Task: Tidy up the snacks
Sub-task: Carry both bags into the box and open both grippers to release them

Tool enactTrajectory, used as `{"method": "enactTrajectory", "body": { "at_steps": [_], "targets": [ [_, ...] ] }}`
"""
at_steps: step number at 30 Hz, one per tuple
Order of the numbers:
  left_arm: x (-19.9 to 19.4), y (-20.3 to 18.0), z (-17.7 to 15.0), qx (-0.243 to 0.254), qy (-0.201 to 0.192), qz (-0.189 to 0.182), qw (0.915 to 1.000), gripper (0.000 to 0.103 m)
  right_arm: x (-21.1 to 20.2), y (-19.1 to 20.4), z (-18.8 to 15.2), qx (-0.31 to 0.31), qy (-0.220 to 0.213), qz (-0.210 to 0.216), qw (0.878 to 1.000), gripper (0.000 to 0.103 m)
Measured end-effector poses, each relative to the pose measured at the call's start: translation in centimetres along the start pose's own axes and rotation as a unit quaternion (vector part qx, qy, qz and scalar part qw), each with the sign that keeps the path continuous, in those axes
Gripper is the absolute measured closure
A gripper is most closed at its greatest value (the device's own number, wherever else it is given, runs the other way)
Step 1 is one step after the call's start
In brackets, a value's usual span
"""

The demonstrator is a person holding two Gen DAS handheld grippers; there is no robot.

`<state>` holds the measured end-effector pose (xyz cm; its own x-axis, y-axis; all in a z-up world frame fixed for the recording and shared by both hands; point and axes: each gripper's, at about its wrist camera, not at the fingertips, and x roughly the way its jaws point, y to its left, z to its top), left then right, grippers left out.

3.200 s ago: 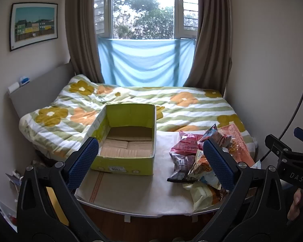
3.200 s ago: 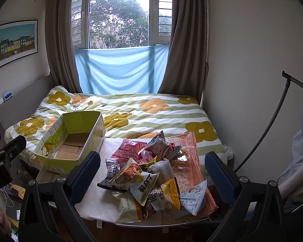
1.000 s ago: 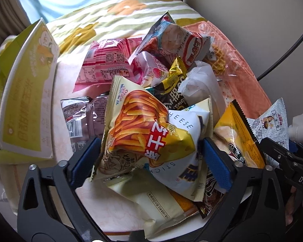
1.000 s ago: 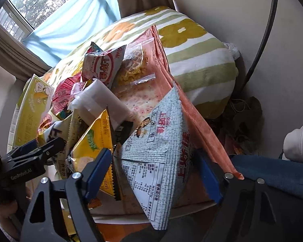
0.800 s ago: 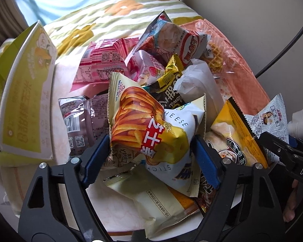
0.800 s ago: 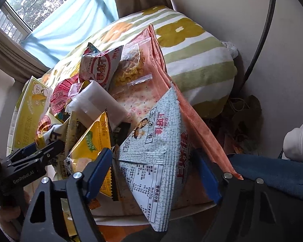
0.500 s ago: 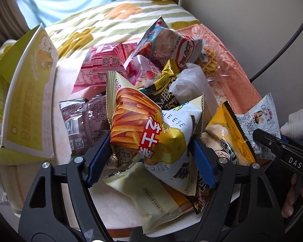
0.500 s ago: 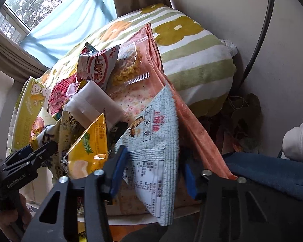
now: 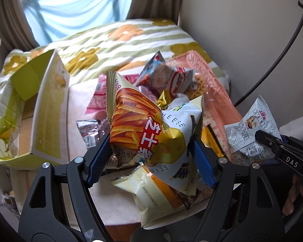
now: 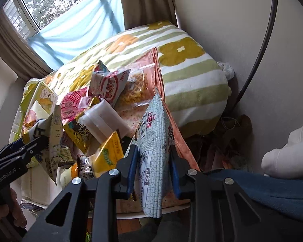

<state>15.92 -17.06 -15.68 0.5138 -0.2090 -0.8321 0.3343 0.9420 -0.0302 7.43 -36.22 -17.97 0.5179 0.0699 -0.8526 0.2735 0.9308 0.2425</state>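
Observation:
My left gripper (image 9: pixel 150 154) is shut on an orange, yellow and white cheese-stick bag (image 9: pixel 143 121), its blue pads pressing both sides, and the bag hangs above the snack pile (image 9: pixel 171 80). In the right wrist view my right gripper (image 10: pixel 153 167) is shut on a grey-white snack packet (image 10: pixel 155 133) lifted off the pile's right edge. Each view shows the other gripper: the right gripper (image 9: pixel 280 147) with its packet (image 9: pixel 250 129), and the left gripper (image 10: pixel 20 151) with its bag (image 10: pixel 52 141). An open yellow-green cardboard box (image 9: pixel 44 111) stands left of the pile.
Loose snack bags lie heaped on a white table (image 9: pixel 119 203) at the foot of a bed with a flowered, striped blanket (image 9: pixel 131 38). A large pink waffle bag (image 10: pixel 147 74) leans at the right. The wall and a thin black curved pole (image 9: pixel 272 64) are close on the right.
Both grippers have closed, the left on the cheese-stick bag and the right on the grey-white packet. Both have then risen, and the two bags have come up off the pile.

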Motion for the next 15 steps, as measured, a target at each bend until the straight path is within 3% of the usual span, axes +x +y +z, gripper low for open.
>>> {"method": "enactTrajectory", "body": {
  "at_steps": [8,15],
  "targets": [
    [-4.1,2.4,1.9,-0.044,-0.049,0.02,0.9977,0.028,-4.5,3.4,3.7,-0.064,-0.053,0.028,0.996,0.076],
    [-7.0,9.3,3.2,-0.089,-0.079,0.059,0.9911,0.028,-5.7,10.8,7.2,-0.13,-0.082,0.093,0.984,0.076]
  ]
}}
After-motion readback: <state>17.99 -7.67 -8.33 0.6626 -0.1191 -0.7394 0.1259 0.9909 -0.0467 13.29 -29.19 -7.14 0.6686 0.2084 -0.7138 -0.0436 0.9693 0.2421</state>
